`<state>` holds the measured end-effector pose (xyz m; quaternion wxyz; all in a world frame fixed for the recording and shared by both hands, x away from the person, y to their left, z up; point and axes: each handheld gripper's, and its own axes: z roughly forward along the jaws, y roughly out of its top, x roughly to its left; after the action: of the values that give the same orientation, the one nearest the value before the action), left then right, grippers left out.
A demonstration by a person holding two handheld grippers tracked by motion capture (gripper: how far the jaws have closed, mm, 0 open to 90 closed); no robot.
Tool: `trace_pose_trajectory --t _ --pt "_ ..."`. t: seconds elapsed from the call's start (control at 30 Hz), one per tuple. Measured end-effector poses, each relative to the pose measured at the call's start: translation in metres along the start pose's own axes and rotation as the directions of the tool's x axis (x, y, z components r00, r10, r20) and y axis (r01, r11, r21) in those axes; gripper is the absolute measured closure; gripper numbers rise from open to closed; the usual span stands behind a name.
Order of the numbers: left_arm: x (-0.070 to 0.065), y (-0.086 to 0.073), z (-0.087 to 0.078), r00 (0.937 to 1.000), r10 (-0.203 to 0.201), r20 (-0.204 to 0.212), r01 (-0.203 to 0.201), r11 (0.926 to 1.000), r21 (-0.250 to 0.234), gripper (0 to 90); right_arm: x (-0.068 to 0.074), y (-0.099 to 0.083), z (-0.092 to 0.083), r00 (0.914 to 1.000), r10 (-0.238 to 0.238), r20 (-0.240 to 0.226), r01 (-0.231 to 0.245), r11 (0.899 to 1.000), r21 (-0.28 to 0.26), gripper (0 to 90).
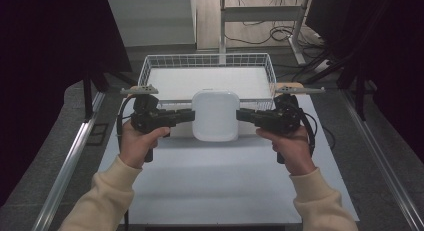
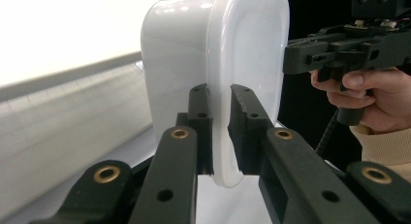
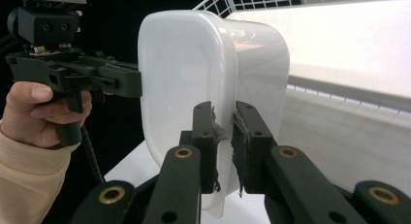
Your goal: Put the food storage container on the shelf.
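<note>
container: white plastic container (image 1: pixel 215 115), held above the tabletop (image 1: pixel 220 186), just near of the wire basket (image 1: pixel 150 67)
handling: looks light, stiff, thin-walled; glossy, so likely slippery
hold: by the rim flange, at opposite left and right sides
left gripper (image 1: pixel 189 115): jaws nearly closed, pinching the left rim
right gripper (image 1: pixel 241 115): jaws nearly closed, pinching the right rim
obstacle: the basket's near wall stands just beyond; cables (image 1: pixel 280 33) lie far off on the floor
</note>
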<state>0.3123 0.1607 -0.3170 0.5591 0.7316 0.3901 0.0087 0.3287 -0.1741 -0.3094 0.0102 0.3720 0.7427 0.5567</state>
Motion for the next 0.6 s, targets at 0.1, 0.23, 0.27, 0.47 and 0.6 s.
trace_pose_trajectory --t 0.1,0.23,0.27,0.47,0.6 --pt "0.002 0.006 0.001 1.0 0.005 -0.002 -0.005 1.0 -0.002 80.2 -0.002 0.007 0.001 1.0 -0.003 0.003 0.003 1.0 -0.002 79.9" --pt "0.007 0.011 0.002 1.0 0.003 0.003 -0.003 1.0 -0.008 80.3 -0.006 0.015 0.004 1.0 -0.004 0.002 0.004 1.0 0.002 79.9" --pt "0.008 0.012 0.002 1.0 -0.001 0.005 0.001 0.9999 -0.01 80.3 -0.007 0.017 0.005 1.0 -0.005 0.004 0.005 1.0 0.001 79.9" --pt "0.016 0.018 0.003 0.9999 -0.014 0.007 0.014 0.9998 -0.017 80.3 -0.01 0.025 0.01 1.0 -0.006 0.005 0.006 1.0 0.006 79.9" --pt "0.021 0.023 0.004 0.9998 -0.019 0.007 0.019 0.9997 -0.016 80.2 -0.012 0.031 0.013 0.9999 -0.006 0.008 0.006 1.0 0.012 80.0"
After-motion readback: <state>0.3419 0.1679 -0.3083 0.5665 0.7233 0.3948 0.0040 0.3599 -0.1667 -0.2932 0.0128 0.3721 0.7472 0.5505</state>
